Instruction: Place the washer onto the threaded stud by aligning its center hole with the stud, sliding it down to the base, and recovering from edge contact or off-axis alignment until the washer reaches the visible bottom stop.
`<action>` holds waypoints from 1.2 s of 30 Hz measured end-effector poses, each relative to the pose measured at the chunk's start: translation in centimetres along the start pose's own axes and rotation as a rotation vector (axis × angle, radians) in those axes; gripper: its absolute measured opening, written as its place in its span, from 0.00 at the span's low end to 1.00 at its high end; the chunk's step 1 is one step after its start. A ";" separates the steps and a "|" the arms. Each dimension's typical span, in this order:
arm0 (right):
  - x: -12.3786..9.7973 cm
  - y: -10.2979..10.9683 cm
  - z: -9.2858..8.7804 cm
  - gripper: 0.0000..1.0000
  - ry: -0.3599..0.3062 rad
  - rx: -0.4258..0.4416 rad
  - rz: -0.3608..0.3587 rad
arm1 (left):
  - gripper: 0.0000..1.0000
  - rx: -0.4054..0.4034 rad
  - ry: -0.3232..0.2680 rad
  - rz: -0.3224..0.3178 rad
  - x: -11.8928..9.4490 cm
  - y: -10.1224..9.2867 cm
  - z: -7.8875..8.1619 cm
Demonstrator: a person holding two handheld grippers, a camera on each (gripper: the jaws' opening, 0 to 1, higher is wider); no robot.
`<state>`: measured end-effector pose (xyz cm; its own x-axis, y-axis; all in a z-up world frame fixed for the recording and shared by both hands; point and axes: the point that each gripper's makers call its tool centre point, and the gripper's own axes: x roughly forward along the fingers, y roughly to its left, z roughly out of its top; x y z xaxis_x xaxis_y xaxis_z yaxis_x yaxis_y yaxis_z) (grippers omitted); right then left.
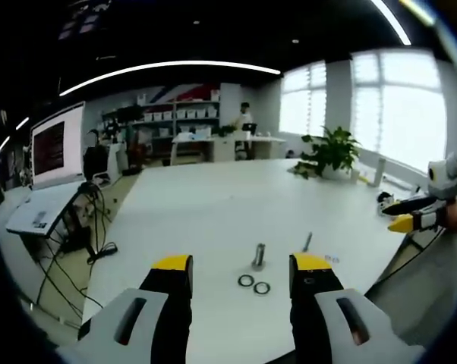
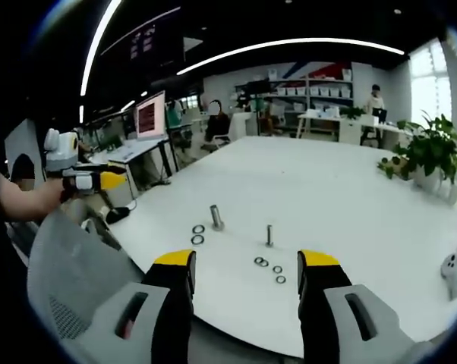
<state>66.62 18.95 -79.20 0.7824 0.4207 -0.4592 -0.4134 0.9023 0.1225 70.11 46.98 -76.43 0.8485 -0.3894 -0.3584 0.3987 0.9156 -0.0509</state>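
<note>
On the white table point(image 1: 213, 205) a thick threaded stud point(image 1: 258, 256) stands upright, with two dark washers point(image 1: 253, 284) lying flat just in front of it. A thinner stud point(image 1: 307, 242) stands to its right beside some tiny washers point(image 1: 331, 259). My left gripper point(image 1: 242, 263) is open and holds nothing, hovering short of the washers. In the right gripper view the thick stud point(image 2: 215, 217), its two washers point(image 2: 198, 234), the thin stud point(image 2: 269, 235) and three small washers point(image 2: 272, 270) lie ahead of my open, bare right gripper point(image 2: 247, 259). The right gripper point(image 1: 414, 220) and the left gripper point(image 2: 92, 180) each enter the other's view.
A potted plant point(image 1: 331, 152) stands at the table's far end. A monitor point(image 1: 58, 144), a laptop and hanging cables point(image 1: 84, 227) sit off the table's edge. A grey mesh chair back point(image 2: 69, 280) is close to my right gripper. A white device point(image 2: 452, 269) lies by the table edge.
</note>
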 end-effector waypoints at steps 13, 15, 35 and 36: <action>-0.2 -0.3 -0.5 0.54 0.016 -0.028 -0.026 | 0.49 -0.001 0.010 0.014 -0.1 0.3 -0.4; -0.3 -0.3 -0.2 0.54 0.003 -0.028 -0.025 | 0.48 -0.001 0.012 0.018 -0.1 0.4 -0.4; -0.4 -0.2 0.0 0.53 -0.010 -0.040 -0.017 | 0.48 0.013 0.061 0.040 0.1 0.7 -1.4; -0.4 -0.1 0.0 0.53 -0.013 -0.042 -0.017 | 0.48 0.013 0.068 0.040 0.1 0.7 -1.5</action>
<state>66.38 18.66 -79.01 0.7950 0.4070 -0.4498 -0.4193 0.9046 0.0775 69.95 47.73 -77.91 0.8383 -0.3448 -0.4224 0.3703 0.9286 -0.0230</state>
